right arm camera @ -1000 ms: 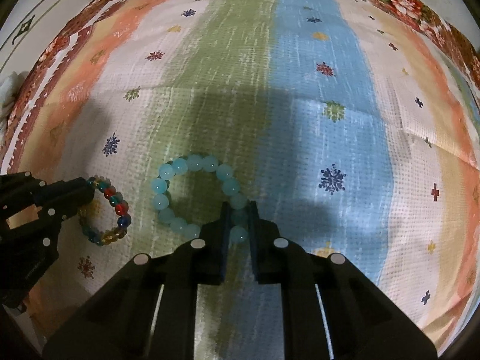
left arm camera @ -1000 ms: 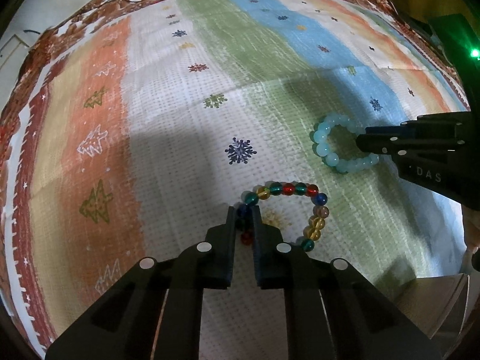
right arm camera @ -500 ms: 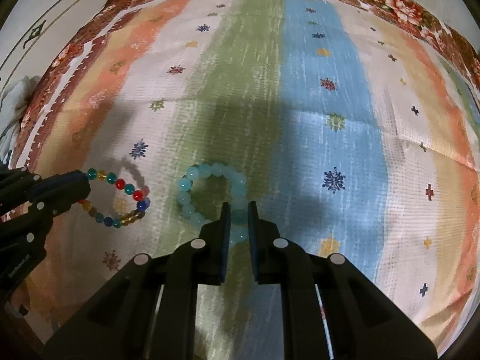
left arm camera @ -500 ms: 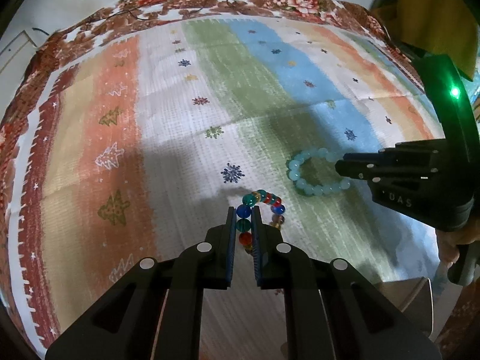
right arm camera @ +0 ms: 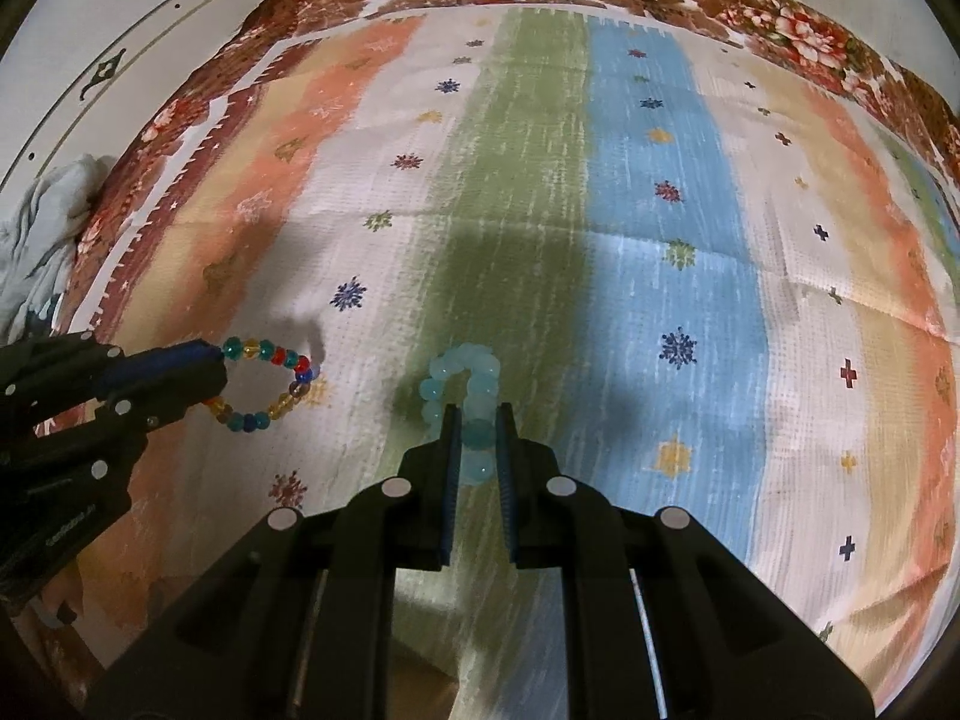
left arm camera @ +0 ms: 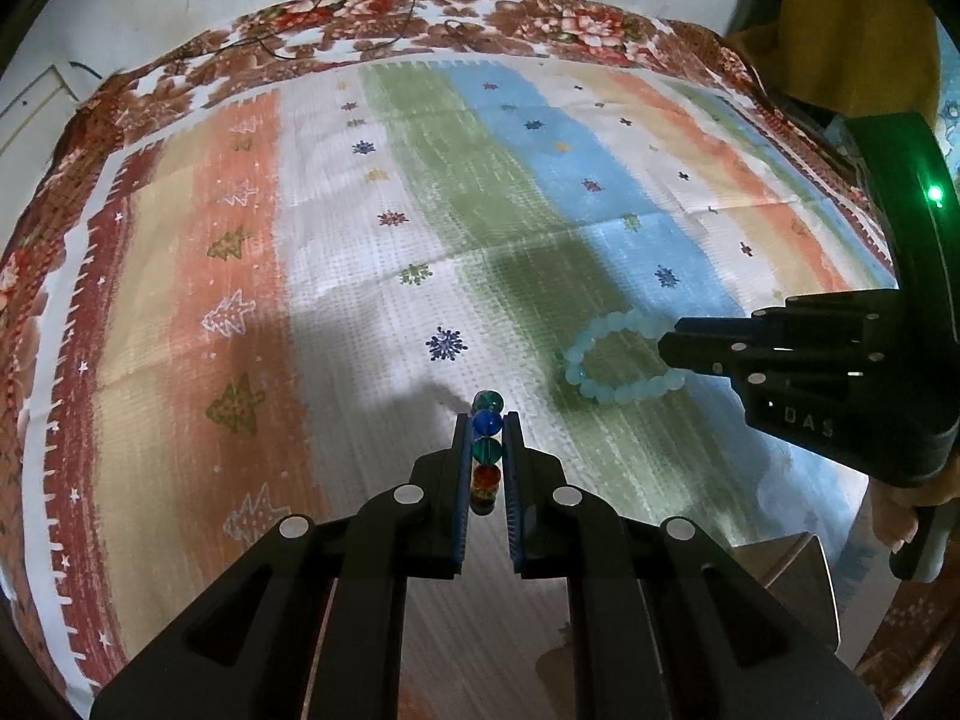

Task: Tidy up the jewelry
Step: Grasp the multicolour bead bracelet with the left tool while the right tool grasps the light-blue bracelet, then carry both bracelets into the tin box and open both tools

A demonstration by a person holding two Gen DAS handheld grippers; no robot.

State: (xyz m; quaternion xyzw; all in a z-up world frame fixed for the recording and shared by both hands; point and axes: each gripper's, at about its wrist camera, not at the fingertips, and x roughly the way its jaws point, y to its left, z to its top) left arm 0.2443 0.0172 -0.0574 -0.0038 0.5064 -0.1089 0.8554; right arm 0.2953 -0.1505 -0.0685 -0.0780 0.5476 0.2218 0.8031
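L gripper (left arm camera: 486, 450) fingers pinch the multicolour bead bracelet (right arm camera: 264, 384), lifted off the striped cloth (left arm camera: 420, 228) w/ loop hanging free, near the cloth's near edge. R gripper (right arm camera: 477, 438) fingers pinch the pale aqua bracelet (left arm camera: 618, 360) beside it, also near that edge.

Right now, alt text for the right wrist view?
The right gripper pinches a pale aqua bead bracelet above a striped cloth. At left, the left gripper holds a multicolored bead bracelet.
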